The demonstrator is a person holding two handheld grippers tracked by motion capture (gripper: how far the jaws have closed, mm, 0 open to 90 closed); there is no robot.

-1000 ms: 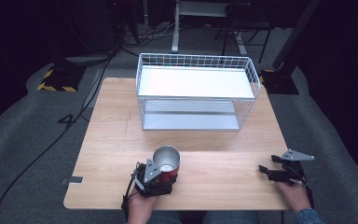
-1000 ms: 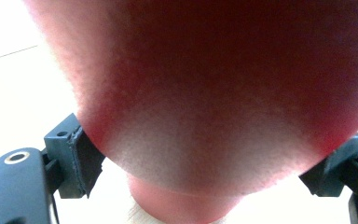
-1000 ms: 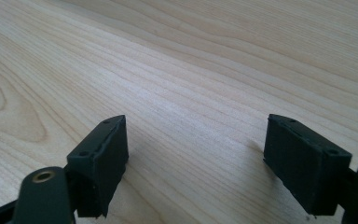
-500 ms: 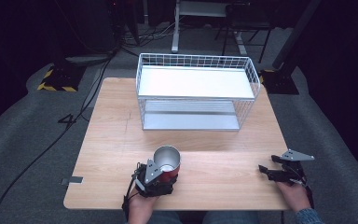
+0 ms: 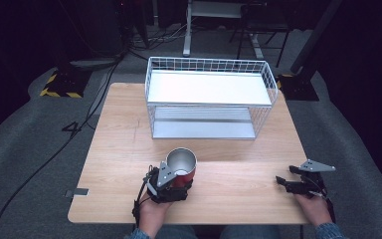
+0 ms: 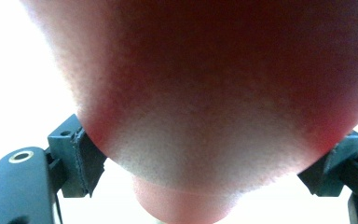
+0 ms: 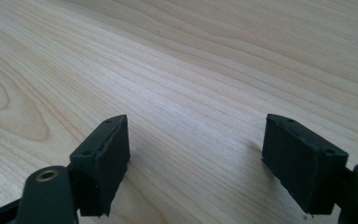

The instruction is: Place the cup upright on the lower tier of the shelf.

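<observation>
On the grey carpeted floor stands a light wooden table. At its far side sits a white wire rack with a flat white top shelf and a lower shelf beneath. Near the front edge, left of centre, a red cup with a shiny metal inside stands upright with its mouth open to the top. The left gripper is clamped around the cup's lower body, held by the person's left hand; in the left gripper view the red cup wall presses between both black jaws, touching each pad. At the front right corner, well apart from the cup, the right gripper lies low over the bare wood, held by the right hand. Its jaws are spread wide with nothing between them, only wood grain showing in the gap.
</observation>
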